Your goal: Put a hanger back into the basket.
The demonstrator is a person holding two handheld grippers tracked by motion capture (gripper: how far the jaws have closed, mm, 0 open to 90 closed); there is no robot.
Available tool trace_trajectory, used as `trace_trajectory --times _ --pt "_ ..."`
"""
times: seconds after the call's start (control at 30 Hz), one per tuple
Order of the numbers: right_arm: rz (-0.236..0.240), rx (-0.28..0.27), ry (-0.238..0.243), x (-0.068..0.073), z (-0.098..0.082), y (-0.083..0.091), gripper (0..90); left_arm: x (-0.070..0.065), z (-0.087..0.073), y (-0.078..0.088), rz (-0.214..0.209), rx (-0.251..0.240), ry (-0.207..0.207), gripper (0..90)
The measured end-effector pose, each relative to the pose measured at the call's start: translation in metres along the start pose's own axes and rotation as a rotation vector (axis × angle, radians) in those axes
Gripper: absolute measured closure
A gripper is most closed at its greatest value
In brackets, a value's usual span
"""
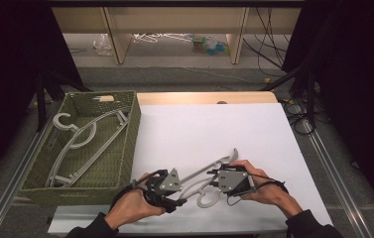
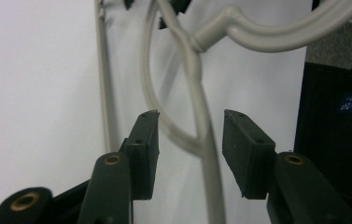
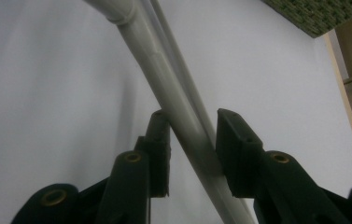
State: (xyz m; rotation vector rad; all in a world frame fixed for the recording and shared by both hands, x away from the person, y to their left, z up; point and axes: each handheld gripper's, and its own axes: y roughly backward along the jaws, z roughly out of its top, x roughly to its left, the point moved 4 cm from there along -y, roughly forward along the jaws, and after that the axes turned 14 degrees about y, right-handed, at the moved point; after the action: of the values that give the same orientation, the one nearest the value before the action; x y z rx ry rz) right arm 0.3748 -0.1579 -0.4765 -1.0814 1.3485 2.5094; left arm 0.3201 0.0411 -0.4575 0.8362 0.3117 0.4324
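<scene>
Hanger: the grey hanger [image 1: 209, 173] lies on the white desk [image 1: 254, 134] near my edge, between my two hands, hook [image 1: 208, 199] toward me.
My left tool [image 2: 191, 135]: jaws apart, a thin bar of the hanger running between them, neither pad pressing it.
My right tool [image 3: 190, 140]: jaws spread astride a thicker bar; whether a pad touches it I cannot tell.
Basket [image 1: 134, 124]: green, at the desk's left, more hangers [image 1: 83, 139] inside.
</scene>
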Motion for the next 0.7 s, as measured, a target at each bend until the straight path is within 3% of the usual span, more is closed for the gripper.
trace_trajectory --times 0.03,0.17,0.3,0.4,0.43,0.5,0.57,0.6,0.63,0.7 --pt "0.001 -0.016 0.026 -0.002 0.001 0.001 68.5 -0.002 0.001 -0.002 0.006 0.012 -0.02 56.5" --pt "0.004 -0.022 0.039 -0.002 0.005 0.006 70.6 -0.006 0.007 -0.011 0.074 0.041 -0.068 61.6" --pt "0.013 -0.028 0.055 -0.002 0.006 0.009 71.3 -0.008 0.014 -0.013 0.099 0.031 -0.066 69.7" --pt "0.01 -0.035 0.031 -0.003 0.006 0.011 71.6 -0.011 0.018 -0.012 0.119 0.024 -0.083 76.5" --pt "0.011 -0.026 0.008 -0.002 0.006 0.012 71.6 -0.011 0.02 -0.011 0.126 0.026 -0.082 76.9" --pt "0.005 -0.042 0.01 -0.005 0.006 0.014 71.0 -0.01 0.022 -0.009 0.131 0.022 -0.066 77.8" --pt "0.007 -0.062 -0.026 -0.005 0.006 0.015 66.1 -0.008 0.024 -0.007 0.129 0.009 -0.048 79.2" --pt "-0.001 -0.051 -0.067 -0.003 0.006 0.017 63.4 -0.007 0.025 -0.007 0.116 0.011 -0.031 79.2" --pt "-0.007 -0.049 -0.072 -0.005 0.005 0.019 59.2 -0.007 0.025 -0.007 0.116 0.011 -0.031 79.3" --pt "-0.038 -0.052 -0.124 -0.007 0.003 0.024 52.9 -0.003 0.027 -0.003 0.094 0.013 -0.007 79.4"
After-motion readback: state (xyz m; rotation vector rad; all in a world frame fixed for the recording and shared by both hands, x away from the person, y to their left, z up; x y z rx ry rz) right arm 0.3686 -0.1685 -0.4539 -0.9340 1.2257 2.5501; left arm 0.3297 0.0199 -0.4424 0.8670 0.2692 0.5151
